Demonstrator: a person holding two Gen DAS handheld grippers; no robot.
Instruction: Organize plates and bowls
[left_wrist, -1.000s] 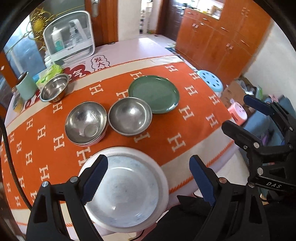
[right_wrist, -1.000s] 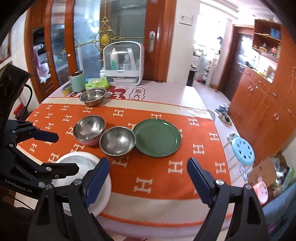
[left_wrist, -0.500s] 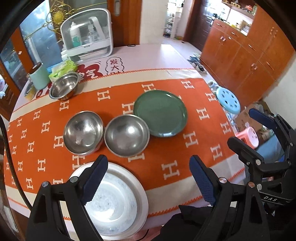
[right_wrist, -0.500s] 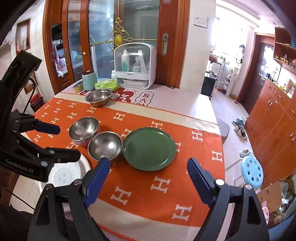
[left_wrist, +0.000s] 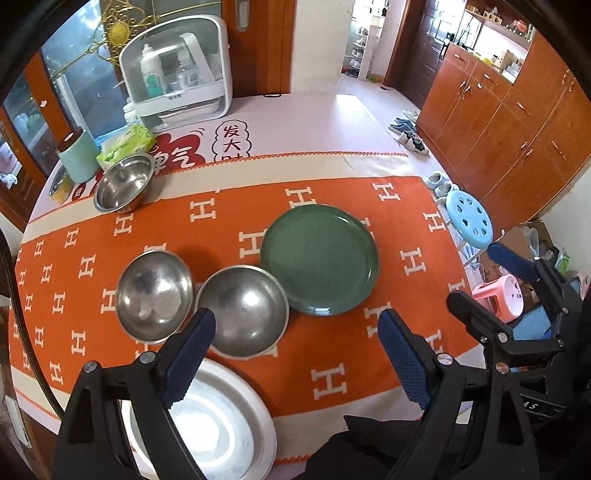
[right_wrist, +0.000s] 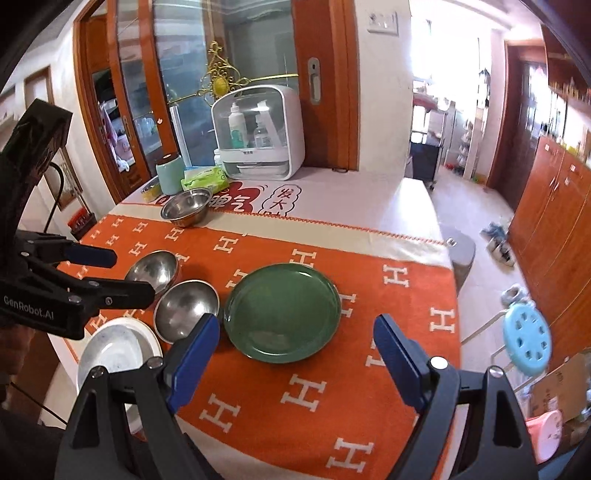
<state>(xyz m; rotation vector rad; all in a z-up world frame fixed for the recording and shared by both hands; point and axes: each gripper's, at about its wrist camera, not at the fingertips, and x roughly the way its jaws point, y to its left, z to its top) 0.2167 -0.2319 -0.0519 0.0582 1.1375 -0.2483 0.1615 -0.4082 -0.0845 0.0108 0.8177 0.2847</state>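
Both tools (left_wrist: 295, 354) (right_wrist: 291, 350) agape; right view alone shows grey stool (right_wrist: 460, 247).

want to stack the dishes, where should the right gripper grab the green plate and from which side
Probably the raised rim on the green plate edge nearest the open right gripper, coming in low from the near table edge. The plate lies flat on the orange cloth, so only its upturned lip offers a pinch. Its left edge sits close to a steel bowl, leaving little finger room there; near and right sides are free.
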